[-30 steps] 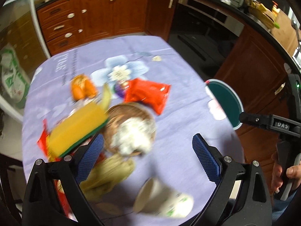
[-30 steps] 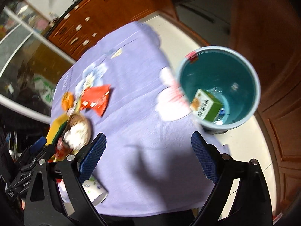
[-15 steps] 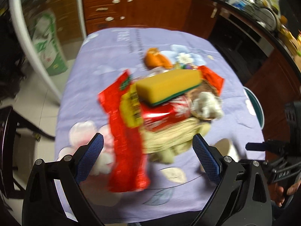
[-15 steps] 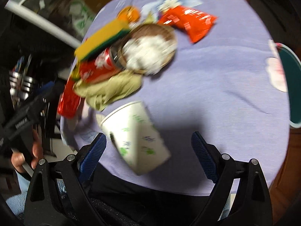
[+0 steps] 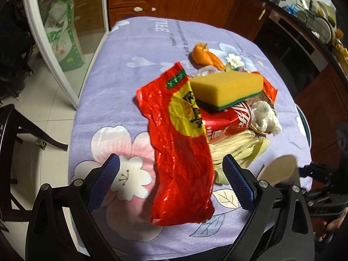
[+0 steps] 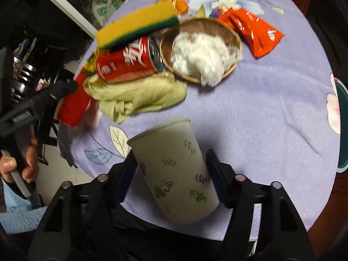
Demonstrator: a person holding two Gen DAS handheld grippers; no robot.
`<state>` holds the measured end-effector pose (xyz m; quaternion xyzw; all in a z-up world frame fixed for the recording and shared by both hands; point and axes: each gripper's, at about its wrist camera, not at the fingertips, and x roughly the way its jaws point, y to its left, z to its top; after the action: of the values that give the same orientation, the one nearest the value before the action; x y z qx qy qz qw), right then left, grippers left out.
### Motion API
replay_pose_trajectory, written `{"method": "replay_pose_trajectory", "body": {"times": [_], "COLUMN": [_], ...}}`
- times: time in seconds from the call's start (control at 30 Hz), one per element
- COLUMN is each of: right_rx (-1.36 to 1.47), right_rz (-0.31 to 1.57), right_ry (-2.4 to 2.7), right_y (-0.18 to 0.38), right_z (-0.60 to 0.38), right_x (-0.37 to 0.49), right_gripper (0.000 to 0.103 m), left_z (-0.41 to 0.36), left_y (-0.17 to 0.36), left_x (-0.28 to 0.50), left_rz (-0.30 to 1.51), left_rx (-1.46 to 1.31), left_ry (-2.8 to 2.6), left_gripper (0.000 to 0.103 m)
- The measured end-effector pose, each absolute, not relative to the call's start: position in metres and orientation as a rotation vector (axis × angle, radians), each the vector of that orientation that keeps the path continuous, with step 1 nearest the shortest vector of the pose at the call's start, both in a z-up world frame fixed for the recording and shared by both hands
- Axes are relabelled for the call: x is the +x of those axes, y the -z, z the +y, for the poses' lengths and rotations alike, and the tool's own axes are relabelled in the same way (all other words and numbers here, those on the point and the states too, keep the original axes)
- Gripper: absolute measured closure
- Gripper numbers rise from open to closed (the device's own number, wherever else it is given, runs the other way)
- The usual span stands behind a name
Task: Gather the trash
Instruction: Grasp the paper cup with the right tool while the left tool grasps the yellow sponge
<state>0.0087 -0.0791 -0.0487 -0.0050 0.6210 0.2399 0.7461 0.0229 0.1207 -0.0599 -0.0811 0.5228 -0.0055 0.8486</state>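
A white paper cup (image 6: 174, 169) with green leaf print lies on its side on the purple tablecloth (image 6: 271, 108), near the front edge. My right gripper (image 6: 170, 161) is closing on it, and both fingers touch the cup's sides. In the left wrist view my left gripper (image 5: 170, 165) hangs open over a crumpled red plastic bag (image 5: 180, 152), which lies between the two blue pads without touching them. The cup (image 5: 278, 169) shows at that view's right.
Behind lies a trash pile: a yellow-green sponge (image 6: 134, 28) on a red can (image 6: 128, 63), pale husks (image 6: 139, 93), a woven basket (image 6: 235, 43) with white tissue (image 6: 200, 58), a red snack packet (image 6: 254, 32), orange peel (image 5: 204, 54). A teal bin (image 6: 342, 130) stands beyond the table's right edge.
Both grippers swung from the bin side to the trash pile and sank. The right fingers closed in around the paper cup. The left gripper now hangs over the red bag.
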Motion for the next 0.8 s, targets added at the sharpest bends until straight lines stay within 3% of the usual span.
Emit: {"method": "replay_pose_trajectory", "body": {"times": [0.27, 0.67, 0.73, 0.8], "right_rx": [0.120, 0.252, 0.268, 0.284], "right_rz": [1.289, 1.272, 1.271, 1.270], "right_ry": [-0.435, -0.376, -0.373, -0.369], "right_y": [0.022, 0.019, 0.020, 0.022], "right_z": [-0.122, -0.165, -0.171, -0.175], "right_x": [0.042, 0.067, 0.070, 0.074], "right_gripper": [0.043, 0.042, 0.042, 0.042], "left_z": [0.089, 0.037, 0.040, 0.042], "left_y": [0.040, 0.064, 0.064, 0.062], "left_x": [0.056, 0.120, 0.125, 0.129], "left_rz": [1.049, 1.100, 1.102, 1.105], "left_rx": [-0.038, 0.185, 0.157, 0.128], "left_ry": [0.058, 0.129, 0.147, 0.178], "left_gripper": [0.008, 0.008, 0.013, 0.026]}}
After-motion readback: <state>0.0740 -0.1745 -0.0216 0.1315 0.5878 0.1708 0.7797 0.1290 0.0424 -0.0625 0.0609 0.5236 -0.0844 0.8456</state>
